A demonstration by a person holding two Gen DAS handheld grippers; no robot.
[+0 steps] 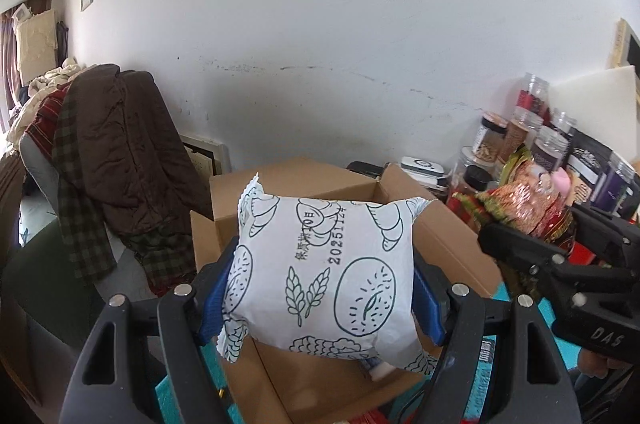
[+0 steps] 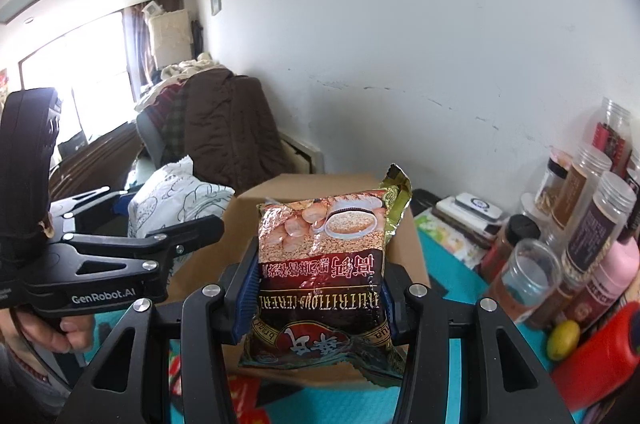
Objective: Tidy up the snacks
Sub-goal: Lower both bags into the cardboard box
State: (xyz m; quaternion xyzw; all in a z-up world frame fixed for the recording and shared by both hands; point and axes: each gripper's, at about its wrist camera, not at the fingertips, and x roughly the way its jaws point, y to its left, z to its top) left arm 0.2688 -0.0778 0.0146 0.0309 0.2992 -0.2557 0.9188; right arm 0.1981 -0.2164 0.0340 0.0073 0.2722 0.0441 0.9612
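My left gripper (image 1: 320, 280) is shut on a white snack packet (image 1: 320, 272) printed with green bread drawings, held above an open cardboard box (image 1: 448, 248). My right gripper (image 2: 318, 288) is shut on a red and gold cereal packet (image 2: 324, 264), held above the same box (image 2: 404, 248). The right gripper with the cereal packet (image 1: 528, 199) shows at the right of the left wrist view. The left gripper with the white packet (image 2: 172, 199) shows at the left of the right wrist view.
Several clear jars (image 2: 592, 207) and bottles stand at the right on a teal mat (image 2: 452, 288), by a lemon (image 2: 562, 340). A chair piled with brown clothes (image 1: 120, 151) stands left of the box. A white wall is behind.
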